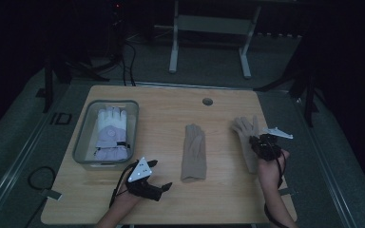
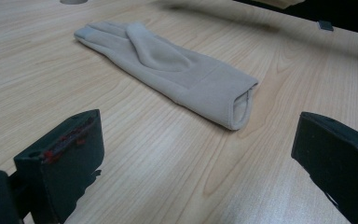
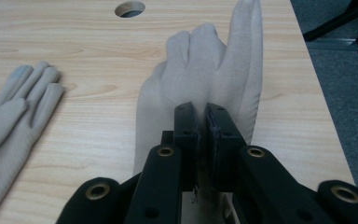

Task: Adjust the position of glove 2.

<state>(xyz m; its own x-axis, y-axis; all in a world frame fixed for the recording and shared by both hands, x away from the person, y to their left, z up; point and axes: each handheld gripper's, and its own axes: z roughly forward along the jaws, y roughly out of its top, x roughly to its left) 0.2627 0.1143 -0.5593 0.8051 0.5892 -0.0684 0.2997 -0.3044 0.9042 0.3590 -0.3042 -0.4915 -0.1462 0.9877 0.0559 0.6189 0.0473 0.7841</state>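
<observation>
A light wooden table with a round cable hole near its far edge. A clear plastic bin sits just beyond the left gripper. A beige glove lies flat between the two grippers, cuff toward the person. A second beige glove rests at the right gripper, partly on the wood.

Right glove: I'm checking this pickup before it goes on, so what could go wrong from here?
The right gripper pinches just a thin fold of the right glove, so the fabric might slip out. That glove lies close to the table edge and could drop to the floor. The left gripper stands open, short of the middle glove, so it offers no support.
</observation>
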